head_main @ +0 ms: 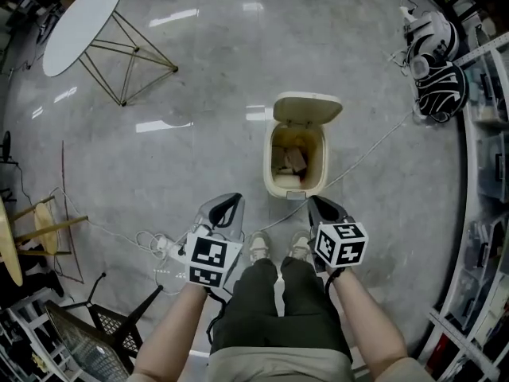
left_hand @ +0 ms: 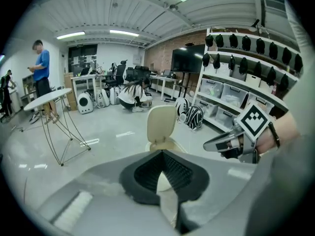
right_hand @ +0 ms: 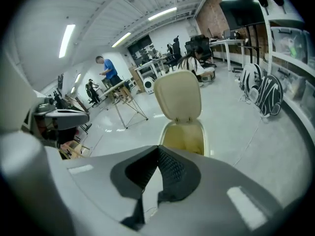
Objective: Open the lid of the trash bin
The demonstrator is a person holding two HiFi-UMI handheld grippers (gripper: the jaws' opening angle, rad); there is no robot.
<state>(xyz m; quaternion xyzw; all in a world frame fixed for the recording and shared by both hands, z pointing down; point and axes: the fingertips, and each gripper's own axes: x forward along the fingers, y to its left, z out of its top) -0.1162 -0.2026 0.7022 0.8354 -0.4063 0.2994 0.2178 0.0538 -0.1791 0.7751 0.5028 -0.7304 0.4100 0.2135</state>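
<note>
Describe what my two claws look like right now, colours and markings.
The light grey plastic left claw and right claw are pointed shells lined with black ribbed pads. Each carries a white cube with black square markers. Forearms are unsleeved.

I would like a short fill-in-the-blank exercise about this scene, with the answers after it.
1. The lid of the trash bin is ___.
2. The left gripper and the right gripper, both shut, hold ___.
3. In the head view, the white table stands to the ___ of the trash bin.

Missing words: open; nothing; left
</note>
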